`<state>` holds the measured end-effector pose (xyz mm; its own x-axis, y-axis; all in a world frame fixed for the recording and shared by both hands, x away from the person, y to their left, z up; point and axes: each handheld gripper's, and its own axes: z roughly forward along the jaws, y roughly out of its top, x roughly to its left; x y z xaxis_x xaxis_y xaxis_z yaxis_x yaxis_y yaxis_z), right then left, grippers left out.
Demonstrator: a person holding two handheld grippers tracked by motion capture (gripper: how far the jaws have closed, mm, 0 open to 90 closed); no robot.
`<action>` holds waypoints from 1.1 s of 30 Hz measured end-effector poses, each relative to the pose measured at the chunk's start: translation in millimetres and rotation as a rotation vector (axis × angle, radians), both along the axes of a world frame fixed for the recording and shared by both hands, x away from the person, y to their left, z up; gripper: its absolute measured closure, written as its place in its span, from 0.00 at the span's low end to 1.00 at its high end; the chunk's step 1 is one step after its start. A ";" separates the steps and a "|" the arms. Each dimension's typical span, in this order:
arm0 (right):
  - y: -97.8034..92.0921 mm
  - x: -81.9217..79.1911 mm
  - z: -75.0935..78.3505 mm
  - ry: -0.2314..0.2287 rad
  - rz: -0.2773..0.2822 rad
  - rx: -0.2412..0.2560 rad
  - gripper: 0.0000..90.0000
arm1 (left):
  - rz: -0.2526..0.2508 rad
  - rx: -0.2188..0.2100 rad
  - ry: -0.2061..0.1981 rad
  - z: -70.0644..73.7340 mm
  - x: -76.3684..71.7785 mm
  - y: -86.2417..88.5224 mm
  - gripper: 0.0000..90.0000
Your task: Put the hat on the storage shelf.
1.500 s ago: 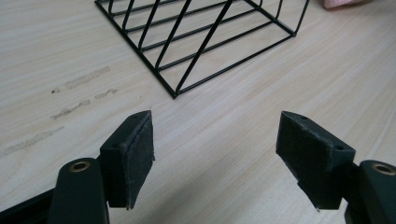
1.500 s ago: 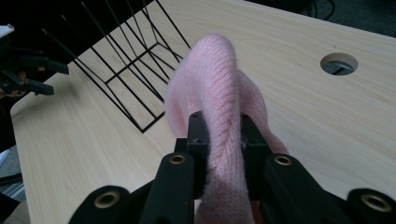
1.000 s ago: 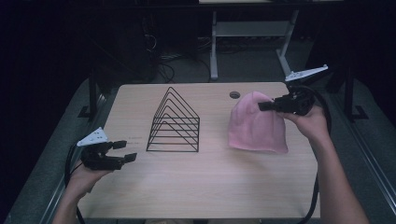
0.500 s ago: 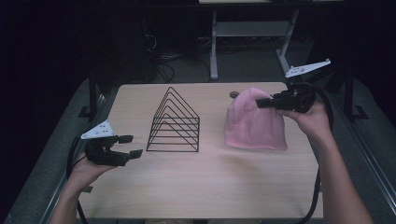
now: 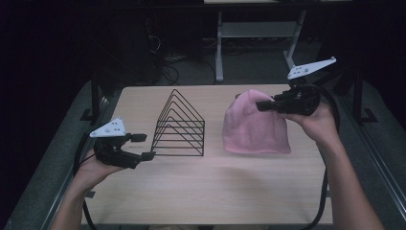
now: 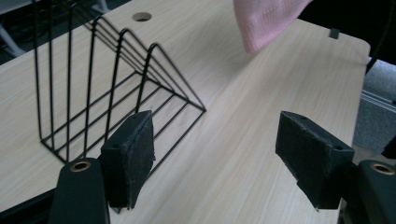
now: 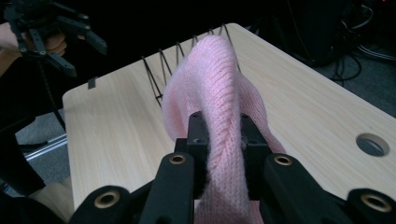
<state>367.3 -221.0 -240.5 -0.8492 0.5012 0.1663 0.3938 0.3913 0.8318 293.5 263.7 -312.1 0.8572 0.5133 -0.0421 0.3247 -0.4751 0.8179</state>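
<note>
Right gripper view: pink beanie (image 7: 210,93) is pinched at a fold between the right gripper (image 7: 219,140) jaws, held up beside the wire rack (image 5: 179,125), hem touching the table (image 5: 215,191). Rack is empty. Left gripper (image 6: 219,154) is spread wide, holding nothing, at the rack's other side.

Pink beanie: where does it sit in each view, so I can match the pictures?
High view: pink beanie right of centre, lifted by the right gripper.
Left gripper view: top edge, a corner.
Right gripper view: centre, pinched.
Shared landmark: wire rack.
</note>
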 end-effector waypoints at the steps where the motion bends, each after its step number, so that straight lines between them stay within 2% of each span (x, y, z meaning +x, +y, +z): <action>1: 2.4 -1.1 1.5 -0.003 0.008 -0.002 0.88 | -0.004 -0.002 -0.001 1.0 0.3 -2.0 0.31; 24: 56.2 -15.8 25.6 -0.053 0.170 0.020 0.87 | -0.103 0.009 0.002 5.9 8.3 -41.5 0.29; 33: 80.9 -18.3 32.9 -0.075 0.236 0.028 0.87 | -0.143 0.004 0.029 3.0 11.0 -56.4 0.28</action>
